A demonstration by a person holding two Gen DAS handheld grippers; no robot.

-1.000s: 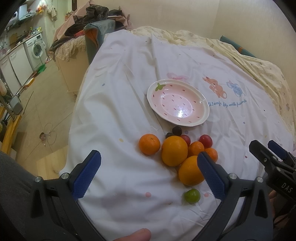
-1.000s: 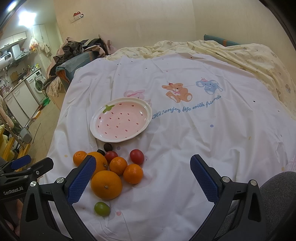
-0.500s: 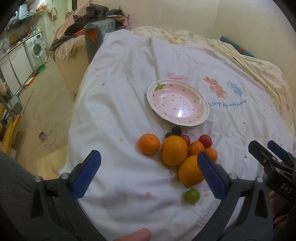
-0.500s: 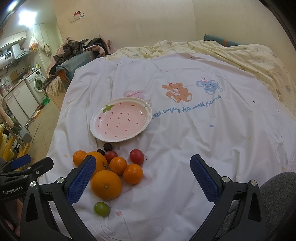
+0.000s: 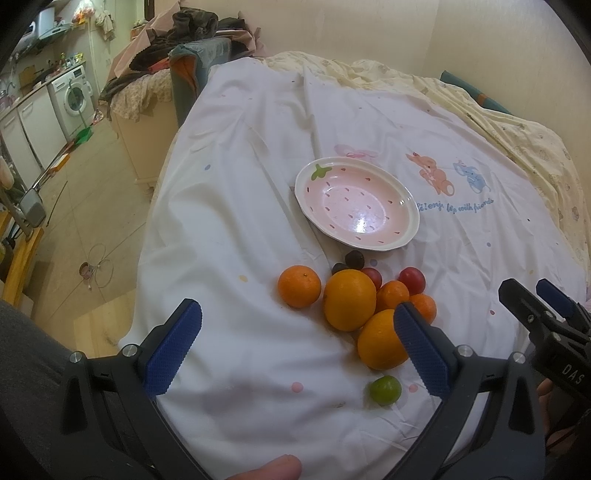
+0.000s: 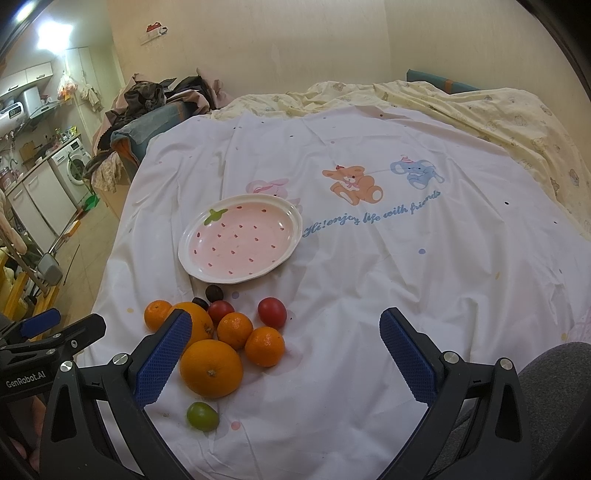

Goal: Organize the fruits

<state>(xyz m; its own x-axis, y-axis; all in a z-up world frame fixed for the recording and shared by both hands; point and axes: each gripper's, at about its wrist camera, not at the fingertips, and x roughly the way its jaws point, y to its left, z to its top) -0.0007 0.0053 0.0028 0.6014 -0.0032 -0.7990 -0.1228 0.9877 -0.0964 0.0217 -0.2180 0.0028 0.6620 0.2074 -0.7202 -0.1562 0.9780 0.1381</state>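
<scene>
Jaws of both tools stand wide apart with nothing between them: the left gripper (image 5: 297, 347) and the right gripper (image 6: 286, 354), each black with blue ribbed pads, hang low over the near edge of a bed spread with a white cartoon-print sheet (image 6: 369, 295). In the right wrist view the left gripper shows at the lower left edge, and the right one shows at the lower right edge of the left wrist view. Nearest on the sheet lies a small round green fruit (image 6: 202, 416), apart from the rest. Just beyond it sits a cluster: a large orange (image 6: 211, 368) in front, a second large orange (image 5: 349, 300) behind it, three small tangerines (image 6: 265, 346) touching or close around them, and two red round fruits (image 6: 272, 312) just behind. Two dark purple small fruits (image 6: 214, 293) lie between the cluster and a pink strawberry-patterned ceramic dish with a white rim (image 6: 192, 236), which holds nothing. Farther off lie a pale yellow quilt (image 6: 498, 110), a heap of clothes (image 5: 192, 33) and a white washing machine (image 5: 74, 96)
</scene>
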